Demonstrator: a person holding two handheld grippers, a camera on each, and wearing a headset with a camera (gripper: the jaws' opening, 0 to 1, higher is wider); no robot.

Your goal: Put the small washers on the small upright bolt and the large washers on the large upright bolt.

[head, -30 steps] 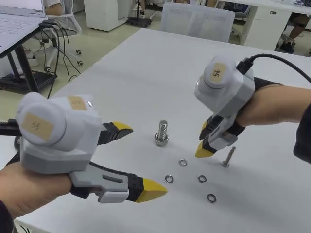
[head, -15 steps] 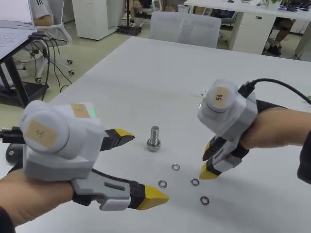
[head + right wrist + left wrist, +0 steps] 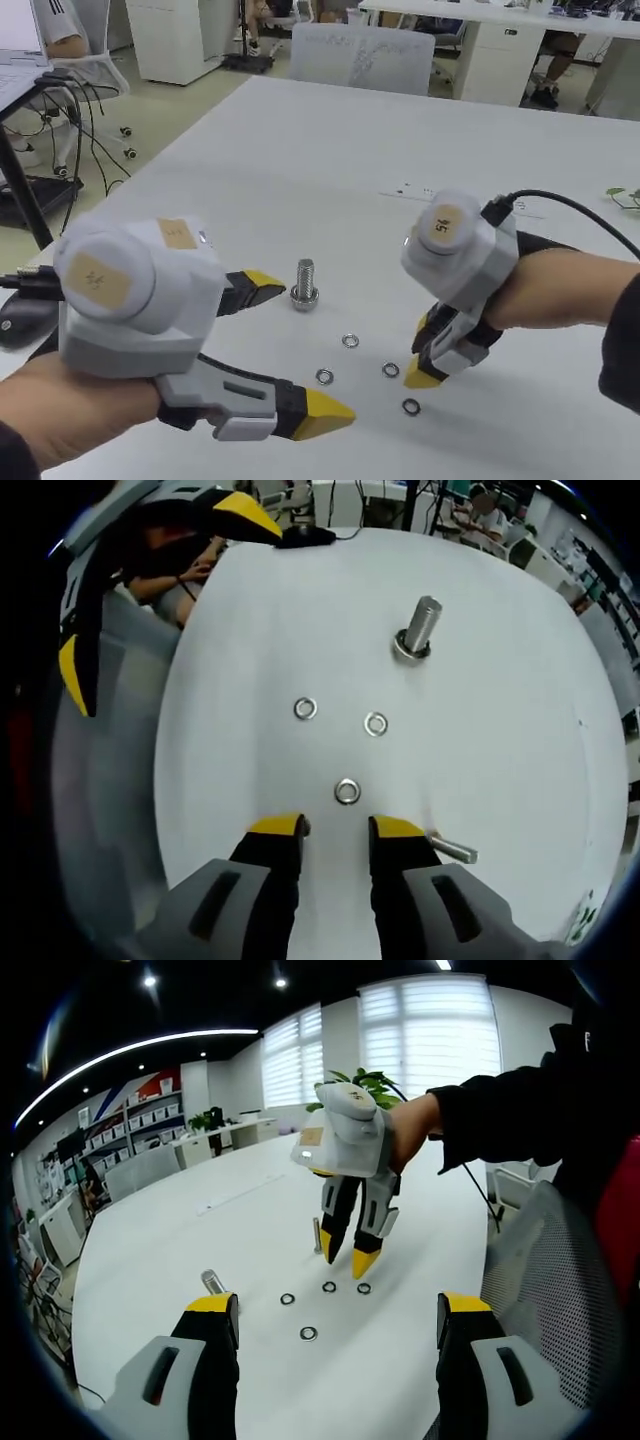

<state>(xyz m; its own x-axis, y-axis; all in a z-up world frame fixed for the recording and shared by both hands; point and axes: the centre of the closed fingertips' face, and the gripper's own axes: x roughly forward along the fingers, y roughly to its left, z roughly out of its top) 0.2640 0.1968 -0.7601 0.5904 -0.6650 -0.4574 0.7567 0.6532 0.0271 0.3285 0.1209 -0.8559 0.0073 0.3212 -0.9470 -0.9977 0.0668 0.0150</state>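
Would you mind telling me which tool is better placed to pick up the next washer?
The right tool: its tips point down right by a washer, which lies just ahead of its jaws. The left tool hangs wide open, farther from it.

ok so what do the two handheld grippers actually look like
Both the left gripper and the right gripper have rounded pale grey housings, black jaws with yellow tips, and tan stickers with handwritten numbers. A black cable leaves the right gripper, and a dark sleeve covers that arm.
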